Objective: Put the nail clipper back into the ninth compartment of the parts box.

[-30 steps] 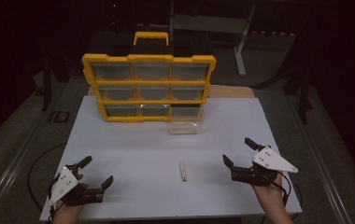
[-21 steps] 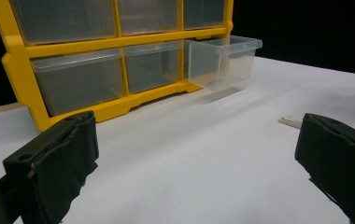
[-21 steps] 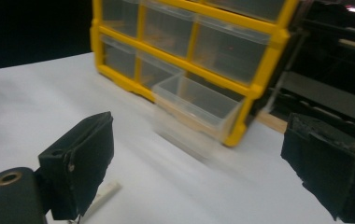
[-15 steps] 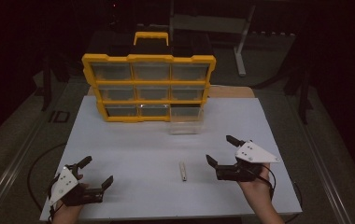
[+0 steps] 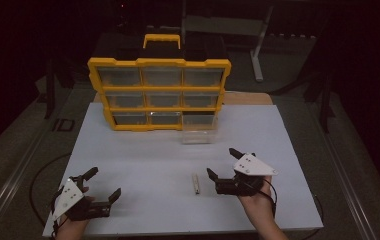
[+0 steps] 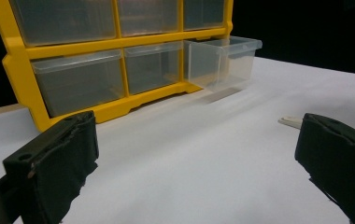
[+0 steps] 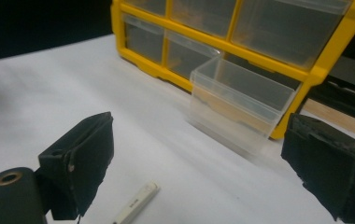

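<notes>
Pale stick (image 5: 196,183) beside open right tongs (image 5: 222,164)

Dark room, white table (image 5: 143,160) on grey floor (image 5: 23,135), metal stand (image 5: 258,55) behind, dim light

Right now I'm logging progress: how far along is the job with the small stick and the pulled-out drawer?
Done: one clear plastic drawer of the yellow organizer cabinet stands pulled out. In hand: the open right gripper is beside the small pale stick, not gripping it. Left, probably: grasp it, drop it in the drawer, close up. The left gripper waits open.
</notes>
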Tool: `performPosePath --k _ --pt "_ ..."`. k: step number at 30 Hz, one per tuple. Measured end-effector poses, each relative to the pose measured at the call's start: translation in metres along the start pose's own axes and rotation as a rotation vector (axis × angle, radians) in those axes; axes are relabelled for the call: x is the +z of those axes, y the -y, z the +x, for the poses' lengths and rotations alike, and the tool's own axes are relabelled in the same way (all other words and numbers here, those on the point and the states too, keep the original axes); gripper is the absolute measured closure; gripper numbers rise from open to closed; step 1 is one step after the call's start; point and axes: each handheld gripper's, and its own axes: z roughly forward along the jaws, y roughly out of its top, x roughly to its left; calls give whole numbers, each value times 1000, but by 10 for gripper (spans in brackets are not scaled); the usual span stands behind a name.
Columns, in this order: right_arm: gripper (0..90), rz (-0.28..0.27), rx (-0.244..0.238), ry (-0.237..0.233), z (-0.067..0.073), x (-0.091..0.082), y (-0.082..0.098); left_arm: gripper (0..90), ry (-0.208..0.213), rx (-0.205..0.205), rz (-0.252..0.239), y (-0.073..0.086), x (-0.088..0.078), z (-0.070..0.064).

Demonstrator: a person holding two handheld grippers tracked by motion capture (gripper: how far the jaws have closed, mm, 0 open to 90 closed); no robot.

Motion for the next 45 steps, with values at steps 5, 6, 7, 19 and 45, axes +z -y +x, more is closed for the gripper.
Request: performPosePath --k 5,6,7,19,45 --pt "93 28 18 3 8 9 2 2 2 1 1 0 0 0" --pt "93 30 23 -10 9 11 2 2 3 2 1 0 0 0" --pt "93 31 22 -14 11 13 3 2 3 3 1 0 0 0" --pt "92 113 96 33 28 38 16 2 5 3 -4 0 0 -1" --pt "349 355 310 91 65 72 45 2 13 -1 -5 0 0 -1"
